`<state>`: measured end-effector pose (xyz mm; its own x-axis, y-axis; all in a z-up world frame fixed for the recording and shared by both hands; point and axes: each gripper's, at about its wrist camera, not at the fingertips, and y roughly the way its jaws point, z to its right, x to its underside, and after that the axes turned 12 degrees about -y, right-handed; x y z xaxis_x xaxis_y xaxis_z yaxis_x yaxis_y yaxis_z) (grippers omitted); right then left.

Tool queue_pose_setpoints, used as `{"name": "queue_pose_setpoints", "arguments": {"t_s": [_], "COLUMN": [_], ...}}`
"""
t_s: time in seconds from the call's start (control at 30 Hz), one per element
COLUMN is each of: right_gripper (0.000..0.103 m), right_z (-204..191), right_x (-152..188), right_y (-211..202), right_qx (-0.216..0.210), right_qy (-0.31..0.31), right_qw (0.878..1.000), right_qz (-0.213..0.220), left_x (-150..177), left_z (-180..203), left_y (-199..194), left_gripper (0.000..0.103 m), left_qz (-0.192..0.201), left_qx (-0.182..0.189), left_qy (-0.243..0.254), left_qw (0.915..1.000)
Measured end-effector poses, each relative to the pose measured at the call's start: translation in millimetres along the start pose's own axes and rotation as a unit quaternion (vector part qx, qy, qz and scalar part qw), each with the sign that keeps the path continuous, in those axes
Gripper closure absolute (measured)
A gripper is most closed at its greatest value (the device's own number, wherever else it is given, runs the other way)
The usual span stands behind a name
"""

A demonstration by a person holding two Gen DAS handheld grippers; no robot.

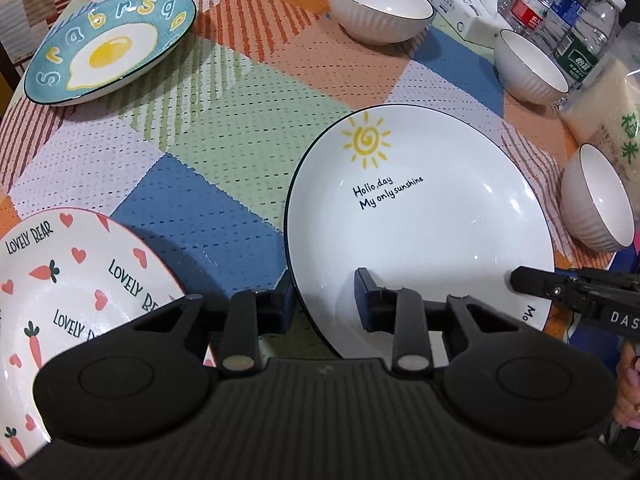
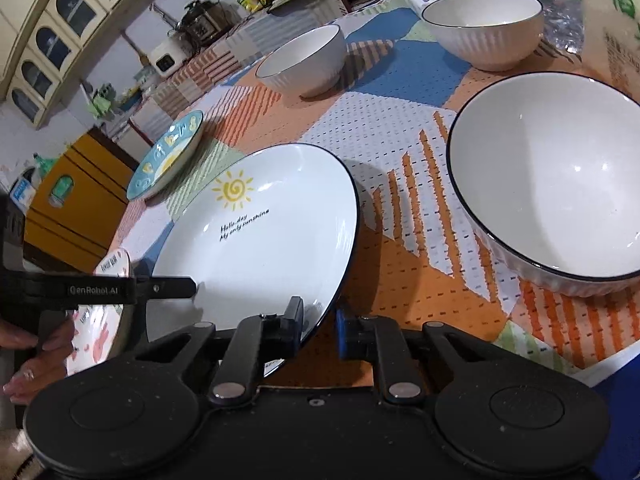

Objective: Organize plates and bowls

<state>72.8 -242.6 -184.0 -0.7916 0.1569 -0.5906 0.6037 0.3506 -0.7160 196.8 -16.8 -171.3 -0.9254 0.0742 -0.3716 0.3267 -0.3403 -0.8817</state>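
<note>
two grippers straddle the sun plate's rim

the white sun plate (image 1: 420, 216) sits on the checked tablecloth (image 1: 224, 128). the left gripper (image 1: 326, 300) is at the plate's 7 o'clock edge. its jaws are spread, one pad outside the rim and one over the plate. the right gripper (image 2: 320, 328) is at the plate's 5 o'clock edge, jaws spread the same way around the rim.

the bear plate (image 1: 68, 280) is near, at 9 o'clock. the egg plate (image 1: 112, 48) is far off at 11 o'clock. three white bowls (image 1: 380, 6) line up from 12 to 3 o'clock.
</note>
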Motion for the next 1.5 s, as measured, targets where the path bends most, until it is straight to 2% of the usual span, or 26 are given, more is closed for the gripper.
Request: {"name": "queue_pose_setpoints", "arguments": {"t_s": [0.13,0.27,0.47,0.63,0.83,1.17,1.5], "right_gripper": [0.082,0.082,0.082,0.082,0.082,0.082,0.079], "right_z": [-11,-11,-17,-17,-16,-17,-21], "right_x": [-3,-12,-42,-72,-91,-99,-100], "right_y": [-2,-6,-7,12,42,65,73], "right_qx": [0.016,0.0,-0.01,-0.02,-0.015,0.008,0.036], "right_qy": [-0.039,-0.042,-0.07,-0.085,-0.089,-0.076,-0.087], "right_qw": [0.999,0.999,0.997,0.996,0.996,0.996,0.994], "right_qz": [-0.003,0.001,0.015,0.012,-0.009,-0.035,-0.05], "left_x": [-1,-5,-28,-55,-77,-89,-85], "left_z": [-4,-10,-19,-29,-33,-33,-36], "left_y": [-7,-16,-22,-11,4,26,28], "left_gripper": [0.074,0.074,0.074,0.074,0.074,0.075,0.073], "left_qz": [-0.001,0.003,0.017,0.019,0.023,0.019,0.009], "left_qx": [0.003,0.011,0.012,0.008,-0.01,-0.03,-0.02], "left_qy": [-0.022,-0.036,-0.049,-0.069,-0.068,-0.061,-0.073], "left_qw": [0.9998,0.9993,0.9986,0.9974,0.9974,0.9975,0.9971]}}
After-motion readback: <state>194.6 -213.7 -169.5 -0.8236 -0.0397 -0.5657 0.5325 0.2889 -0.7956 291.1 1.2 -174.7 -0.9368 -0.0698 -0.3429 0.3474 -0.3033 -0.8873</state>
